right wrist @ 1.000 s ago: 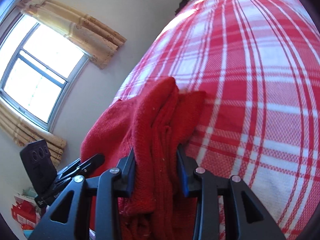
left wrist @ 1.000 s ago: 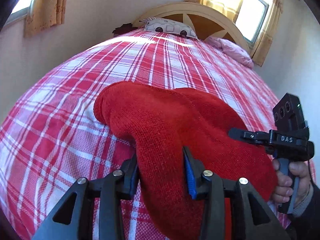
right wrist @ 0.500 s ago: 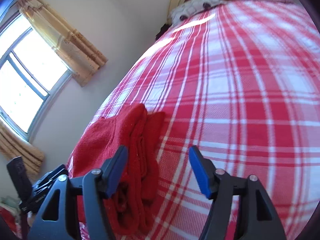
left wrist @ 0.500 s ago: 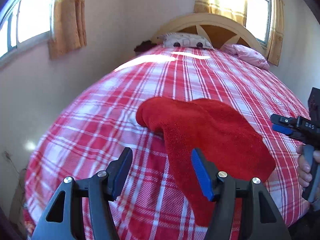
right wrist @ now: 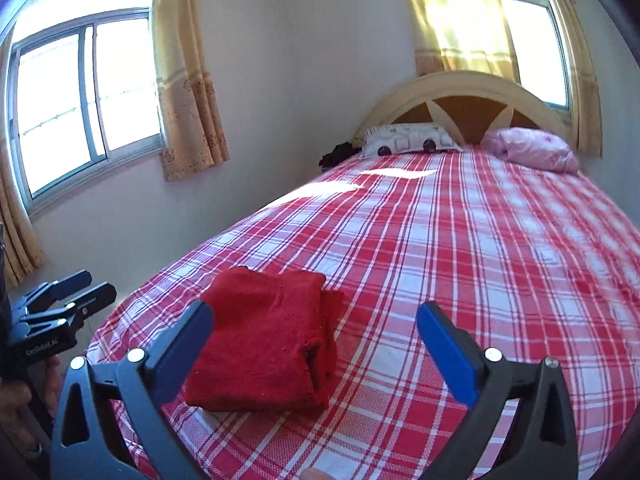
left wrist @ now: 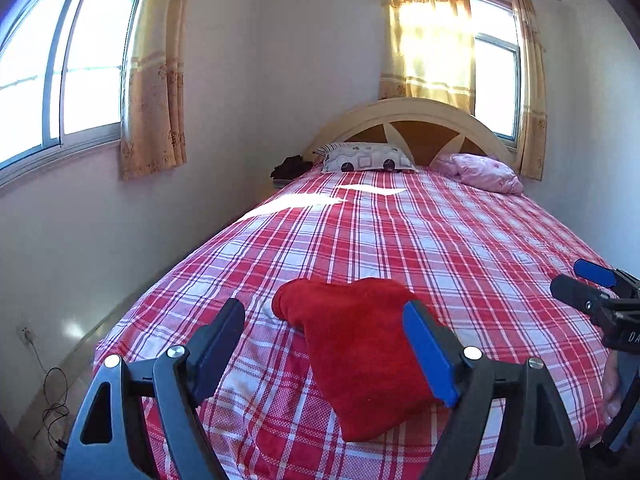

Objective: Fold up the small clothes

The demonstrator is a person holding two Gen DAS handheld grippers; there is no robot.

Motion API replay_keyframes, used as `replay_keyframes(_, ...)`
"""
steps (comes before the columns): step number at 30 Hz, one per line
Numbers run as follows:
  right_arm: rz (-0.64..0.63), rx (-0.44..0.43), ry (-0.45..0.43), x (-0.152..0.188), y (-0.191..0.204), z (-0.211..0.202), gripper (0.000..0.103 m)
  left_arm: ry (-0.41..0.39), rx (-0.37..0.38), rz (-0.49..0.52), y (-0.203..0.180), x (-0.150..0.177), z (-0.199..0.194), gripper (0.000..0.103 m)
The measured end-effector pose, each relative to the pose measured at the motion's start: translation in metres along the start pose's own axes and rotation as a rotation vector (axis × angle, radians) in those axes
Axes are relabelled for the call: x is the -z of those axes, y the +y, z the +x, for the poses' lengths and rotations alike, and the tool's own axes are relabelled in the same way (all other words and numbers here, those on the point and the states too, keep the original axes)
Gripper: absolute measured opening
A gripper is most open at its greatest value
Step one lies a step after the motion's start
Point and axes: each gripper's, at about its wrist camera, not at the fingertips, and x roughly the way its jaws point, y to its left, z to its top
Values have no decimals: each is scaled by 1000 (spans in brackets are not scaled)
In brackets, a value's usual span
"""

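Released, red garment [left wrist: 362,354] lies below both lifted, opening grippers

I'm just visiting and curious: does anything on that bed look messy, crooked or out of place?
Nothing much stands out. The red garment lies folded near the foot of the checked bedspread, layers a little uneven along one edge. Both pillows sit at the headboard.

Both wrist views look from above the foot of the bed [left wrist: 460,232] toward the headboard [right wrist: 472,92], angled slightly down; both share the red cloth [left wrist: 360,352], seemingly near.
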Motion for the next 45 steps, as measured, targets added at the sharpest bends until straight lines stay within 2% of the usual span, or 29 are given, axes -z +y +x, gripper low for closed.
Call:
replay_keyframes(3,-68,36,-11,0,14,-8,103,-18,10,-2,-2,-4,-9,82)
replay_keyframes(6,-106,35,-8,3,23,-11,103,-28,13,-3,-3,-6,-11,82)
replay_keyframes(20,-123,42,-46,8,30,-36,103,-32,44,-6,-9,-3,-15,82)
replay_keyframes(34,-122,51,-65,9,26,-44,103,-4,60,38,-23,-1,-16,82)
replay_keyframes(35,-124,53,-69,9,26,-45,103,-2,62,43,-24,-1,-16,83)
replay_keyframes(36,-126,55,-74,9,26,-47,103,-2,59,46,-25,-1,-16,91)
replay_keyframes(38,-132,57,-77,8,27,-48,103,-13,46,60,-28,-2,-19,99)
replay_keyframes(45,-141,52,-78,10,29,-48,103,-26,61,70,-31,-2,-22,99)
